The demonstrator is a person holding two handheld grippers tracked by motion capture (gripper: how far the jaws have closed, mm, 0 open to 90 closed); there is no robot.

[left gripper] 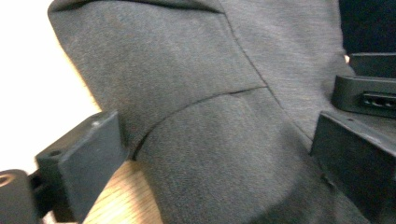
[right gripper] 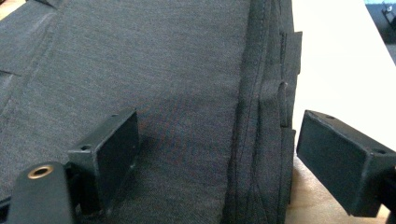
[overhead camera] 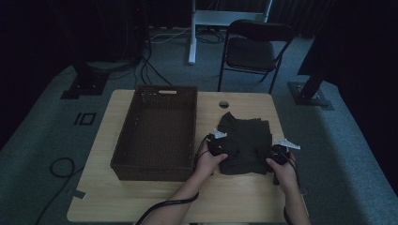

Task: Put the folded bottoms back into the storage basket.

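Left gripper [overhead camera: 220, 151]: jaws spread wide, set at the near left part of the cloth. In the left gripper view [left gripper: 219, 154] the folded cloth lies between the two jaws; neither jaw is seen pressing it.
Left hand [overhead camera: 206, 161]: wrapped round the gripper body; forearm comes in from the desk's near edge; a black cable [overhead camera: 171, 204] trails back across the near edge.
Right gripper [overhead camera: 277, 152]: jaws spread wide, set at the near right corner of the cloth. In the right gripper view [right gripper: 217, 149] the left jaw sits over the cloth's top face and the right jaw stands off the stacked folded edge, over bare desk.
Right hand [overhead camera: 284, 169]: round the gripper body, near the desk's right edge.
Cloth [overhead camera: 245, 140]: dark, folded into a rough rectangle of several layers, lying flat on the right half of the desk, between the basket and the right edge. Seams and a layered hem show along its right side [right gripper: 268, 116].
Basket [overhead camera: 187, 140]: dark woven, rectangular, open top, on the left half of the desk, reaching from the far edge toward the near edge; just beside the cloth, contact not determinable.
Desk [overhead camera: 136, 197]: light wood; round hole [overhead camera: 224, 104] near the far edge, beyond the cloth.
Surroundings: folding chair [overhead camera: 253, 47] on grey carpet beyond the far edge; cables on the floor at left.
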